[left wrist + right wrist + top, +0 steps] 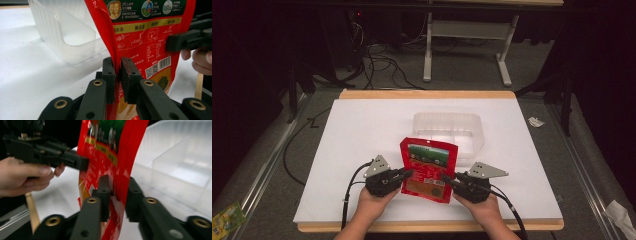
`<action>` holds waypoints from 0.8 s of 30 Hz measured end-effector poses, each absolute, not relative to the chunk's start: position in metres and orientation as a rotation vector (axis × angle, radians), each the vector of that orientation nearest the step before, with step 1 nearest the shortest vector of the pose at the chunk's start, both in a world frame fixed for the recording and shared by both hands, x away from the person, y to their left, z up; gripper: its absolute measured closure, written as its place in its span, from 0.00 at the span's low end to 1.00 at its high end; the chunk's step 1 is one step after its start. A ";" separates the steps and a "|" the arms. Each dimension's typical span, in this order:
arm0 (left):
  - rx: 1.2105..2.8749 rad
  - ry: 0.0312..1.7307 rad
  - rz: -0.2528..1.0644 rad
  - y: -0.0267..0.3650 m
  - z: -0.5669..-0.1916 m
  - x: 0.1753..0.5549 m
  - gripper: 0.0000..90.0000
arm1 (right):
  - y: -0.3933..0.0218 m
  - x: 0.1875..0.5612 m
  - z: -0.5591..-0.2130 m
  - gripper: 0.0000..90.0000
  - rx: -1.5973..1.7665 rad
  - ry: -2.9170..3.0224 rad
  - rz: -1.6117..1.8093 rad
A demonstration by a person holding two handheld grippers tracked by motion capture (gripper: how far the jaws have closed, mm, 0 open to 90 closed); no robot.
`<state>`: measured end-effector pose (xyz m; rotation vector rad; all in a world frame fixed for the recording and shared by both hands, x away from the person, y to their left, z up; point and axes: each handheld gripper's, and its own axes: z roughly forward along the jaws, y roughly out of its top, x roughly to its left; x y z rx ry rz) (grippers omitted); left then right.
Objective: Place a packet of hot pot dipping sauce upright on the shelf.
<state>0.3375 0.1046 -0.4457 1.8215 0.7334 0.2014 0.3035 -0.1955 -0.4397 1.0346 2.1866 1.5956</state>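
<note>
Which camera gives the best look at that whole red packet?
The high view: the red packet shows complete, held up between both grippers in front of the clear tub. The left gripper view shows its printed lower part close up; the right gripper view shows a blurred edge-on strip.

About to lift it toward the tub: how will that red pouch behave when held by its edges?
Probably floppy: the red pouch is thin film, creased where the left hand-held gripper pinches its side edge. Its glossy surface may slip in the right hand-held gripper. It looks light, so it may sag or twist between them.
</note>
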 end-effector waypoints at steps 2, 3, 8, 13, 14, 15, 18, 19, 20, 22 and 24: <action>1.824 0.731 0.212 0.104 -0.445 0.336 0.92 | -0.194 0.306 -0.443 0.77 1.045 2.232 1.598; 1.825 0.731 0.214 0.104 -0.445 0.336 0.92 | -0.193 0.307 -0.445 0.76 1.046 2.259 1.603; 1.833 0.718 0.223 0.102 -0.444 0.335 0.91 | -0.186 0.309 -0.449 0.77 1.059 2.305 1.613; 1.835 0.717 0.226 0.101 -0.444 0.334 0.91 | -0.185 0.310 -0.450 0.88 1.053 2.300 1.615; 1.838 0.718 0.228 0.101 -0.444 0.334 0.91 | -0.185 0.310 -0.450 0.94 1.039 2.305 1.619; 1.838 0.718 0.228 0.101 -0.444 0.334 0.91 | -0.185 0.310 -0.450 0.96 1.027 2.311 1.625; 1.842 0.720 0.230 0.101 -0.444 0.334 0.90 | -0.184 0.309 -0.449 0.98 1.016 2.317 1.628; 1.842 0.720 0.230 0.101 -0.444 0.334 0.89 | -0.184 0.309 -0.449 0.98 1.016 2.317 1.628; 1.841 0.720 0.233 0.101 -0.444 0.334 0.88 | -0.184 0.308 -0.449 0.99 1.026 2.317 1.636; 1.842 0.732 0.255 0.101 -0.444 0.334 0.80 | -0.185 0.308 -0.449 0.99 1.030 2.315 1.642; 1.841 0.739 0.268 0.102 -0.443 0.333 0.71 | -0.184 0.307 -0.448 0.99 1.035 2.315 1.644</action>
